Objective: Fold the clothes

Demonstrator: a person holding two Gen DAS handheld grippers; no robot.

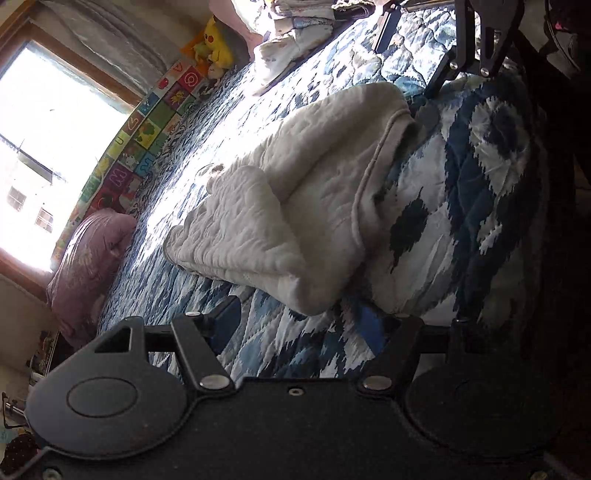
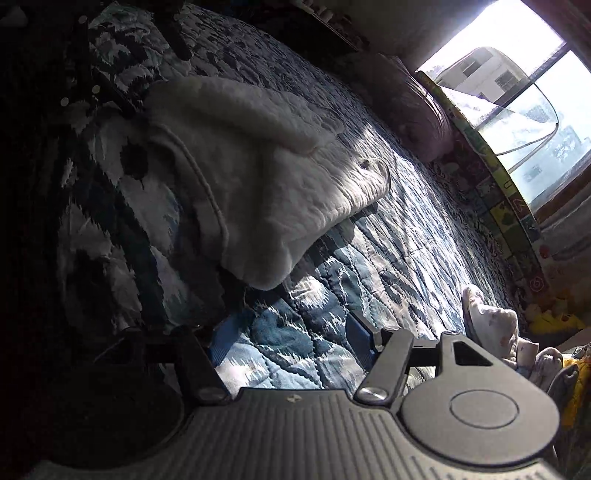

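A white quilted garment [image 1: 295,206] lies partly folded on a blue-and-white patterned bedspread [image 1: 480,192], near the bed's close edge, one flap turned over onto its middle. The left gripper [image 1: 299,328] stands wide apart and empty above the bedspread, just short of the garment's nearest corner; its blue fingers [image 1: 227,325] touch nothing. The right gripper [image 2: 288,339] is likewise spread wide and holds nothing, with bare bedspread [image 2: 388,236] between it and the garment [image 2: 266,173]. In the left view the right gripper [image 1: 436,70] sits at the garment's far edge; whether it touches the cloth is hard to tell.

Open bedspread runs from the garment toward the window [image 1: 40,147]. Along that side stands a bumper of coloured tiles [image 1: 147,129] with single letters, among them "M" and "U". A pink pillow [image 1: 88,266], a yellow plush toy [image 1: 216,40] and a pile of small clothes [image 1: 291,33] lie well apart from the garment.
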